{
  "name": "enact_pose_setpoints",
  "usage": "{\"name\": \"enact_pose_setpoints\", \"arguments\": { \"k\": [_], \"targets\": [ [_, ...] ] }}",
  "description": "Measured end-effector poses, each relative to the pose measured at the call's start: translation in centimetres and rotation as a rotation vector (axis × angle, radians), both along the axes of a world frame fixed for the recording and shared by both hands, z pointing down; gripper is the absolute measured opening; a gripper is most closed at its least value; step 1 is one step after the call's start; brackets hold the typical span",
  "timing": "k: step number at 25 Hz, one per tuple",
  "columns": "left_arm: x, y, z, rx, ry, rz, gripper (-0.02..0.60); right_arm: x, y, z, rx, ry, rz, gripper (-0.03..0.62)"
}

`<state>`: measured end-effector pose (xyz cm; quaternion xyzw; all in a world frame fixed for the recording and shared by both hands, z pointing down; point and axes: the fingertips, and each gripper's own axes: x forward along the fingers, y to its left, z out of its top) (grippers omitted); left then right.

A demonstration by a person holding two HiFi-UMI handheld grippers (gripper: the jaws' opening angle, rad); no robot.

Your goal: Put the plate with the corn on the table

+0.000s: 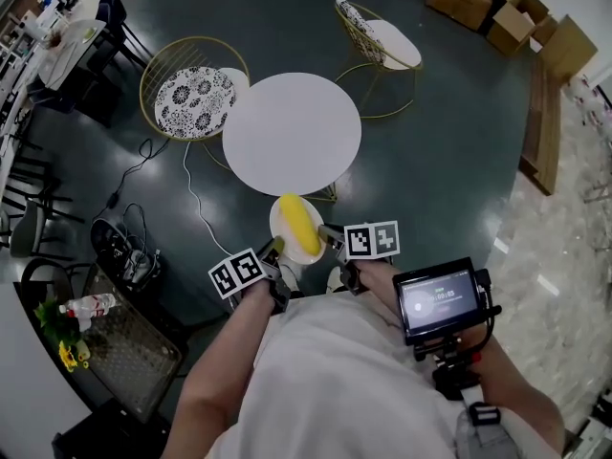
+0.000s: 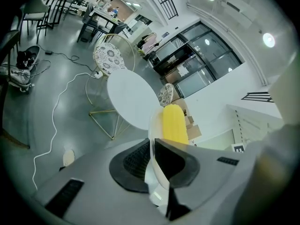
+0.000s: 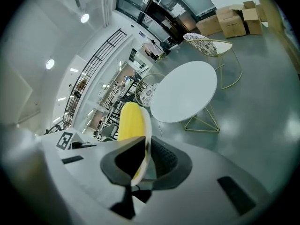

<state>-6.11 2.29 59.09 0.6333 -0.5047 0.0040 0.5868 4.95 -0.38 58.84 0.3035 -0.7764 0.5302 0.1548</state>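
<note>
The left gripper (image 1: pixel 274 250) is squeezing one edge of the plate (image 1: pixel 279 220). The right gripper (image 1: pixel 331 236) is squeezing the other edge. The yellow corn (image 1: pixel 299 226) is lying on the plate. The plate is hanging in the air over the floor (image 1: pixel 449 132), just beside the near edge of the round white tabletop (image 1: pixel 292 132), not on it.

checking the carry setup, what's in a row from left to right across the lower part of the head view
left gripper → plate with corn → right gripper → screen
</note>
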Motion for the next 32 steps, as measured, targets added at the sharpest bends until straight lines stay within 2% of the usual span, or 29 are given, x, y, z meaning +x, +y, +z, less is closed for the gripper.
{"name": "enact_pose_setpoints", "arguments": {
  "k": [10,24,32],
  "targets": [
    [-3.9,-4.2,0.3,-0.010,0.000,0.083,0.035,-3.7,-3.3,0.1,-0.015,-0.006,0.081,0.046],
    [-13.6,-9.1,0.5,-0.002,-0.006,0.180,0.035,-13.3,-6.9,0.6,-0.015,-0.001,0.176,0.046],
    [-15.8,-10.7,0.8,0.001,0.001,0.233,0.035,-15.5,-7.9,0.9,-0.014,0.006,0.228,0.046]
  ]
}}
